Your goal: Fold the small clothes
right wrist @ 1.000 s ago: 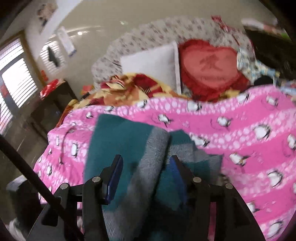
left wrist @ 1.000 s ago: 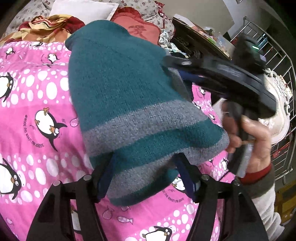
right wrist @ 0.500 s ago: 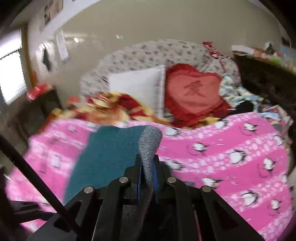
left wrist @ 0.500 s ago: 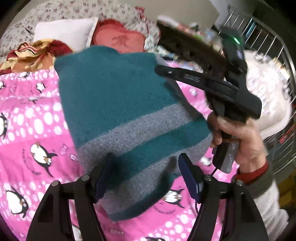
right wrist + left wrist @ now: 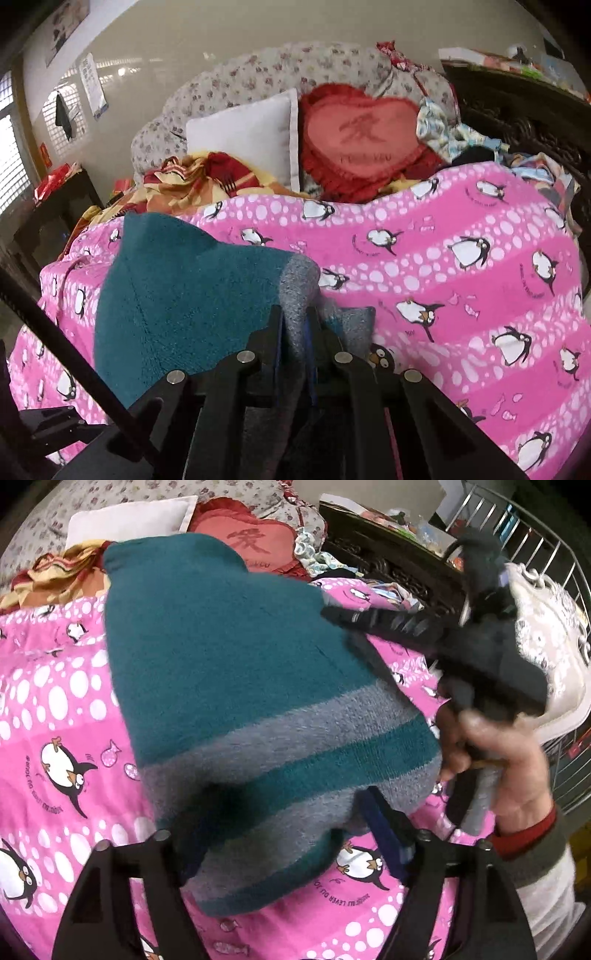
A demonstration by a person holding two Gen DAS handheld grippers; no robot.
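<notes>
A small teal knitted sweater [image 5: 229,672] with grey stripes hangs in the air above the pink penguin blanket [image 5: 48,709]. My left gripper [image 5: 284,834] is open, its fingers wide apart with the sweater's striped hem draped between them. My right gripper [image 5: 295,325] is shut on the sweater's grey edge [image 5: 299,288]; the teal body [image 5: 173,295] falls to its left. The right gripper also shows in the left wrist view [image 5: 424,627], held in a hand at the sweater's right side.
A white pillow [image 5: 247,136] and a red heart cushion [image 5: 362,136] lie at the bed's head. A dark carved cabinet [image 5: 391,561] and a metal rack [image 5: 546,557] stand to the right. A dark stand [image 5: 55,225] is at the left.
My right gripper has closed on the sweater's grey edge and lifted it. My left gripper has stayed open under the hem. The sweater has swung slightly.
</notes>
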